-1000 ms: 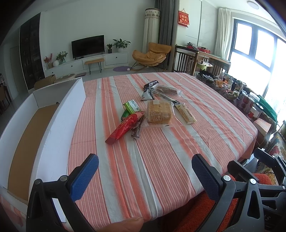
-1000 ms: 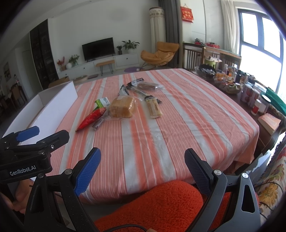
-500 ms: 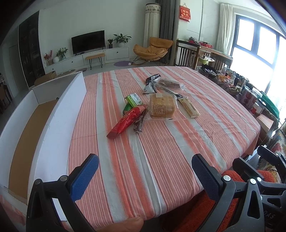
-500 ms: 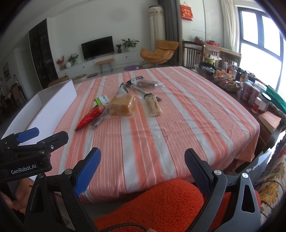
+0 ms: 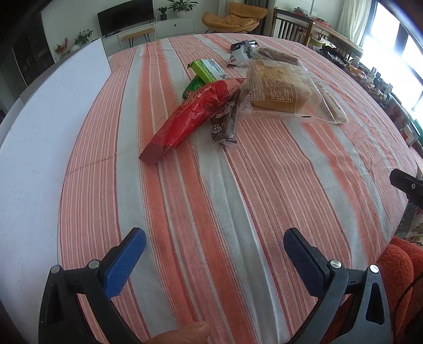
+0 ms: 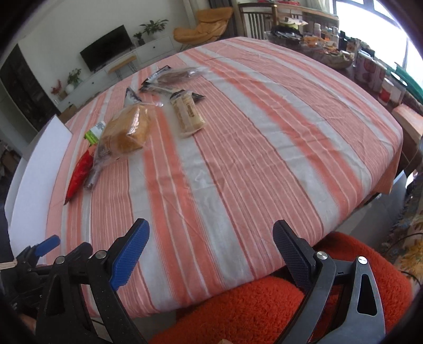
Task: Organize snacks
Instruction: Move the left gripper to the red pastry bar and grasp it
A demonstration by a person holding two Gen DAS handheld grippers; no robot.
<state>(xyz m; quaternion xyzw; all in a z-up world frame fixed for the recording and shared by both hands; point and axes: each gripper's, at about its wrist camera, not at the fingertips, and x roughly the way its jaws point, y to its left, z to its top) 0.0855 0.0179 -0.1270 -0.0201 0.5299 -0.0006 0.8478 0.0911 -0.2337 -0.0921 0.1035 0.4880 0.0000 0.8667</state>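
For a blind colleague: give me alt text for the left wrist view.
The open left gripper hovers above a striped tablecloth, aimed at a snack pile: a long red packet, bagged bread, and a green packet. A white box wall stands left.

Bright daylight from blown-out windows point(image 6: 370, 16) at right, strong fisheye edge warp, motion-softened right-wrist view.

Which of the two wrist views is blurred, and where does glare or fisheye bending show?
Right wrist view: motion blur smears the bread bag and the stripes of the tablecloth; the window is blown out. Left wrist view: sharp, the red snack packet is crisp; the white box wall bows with fisheye distortion.
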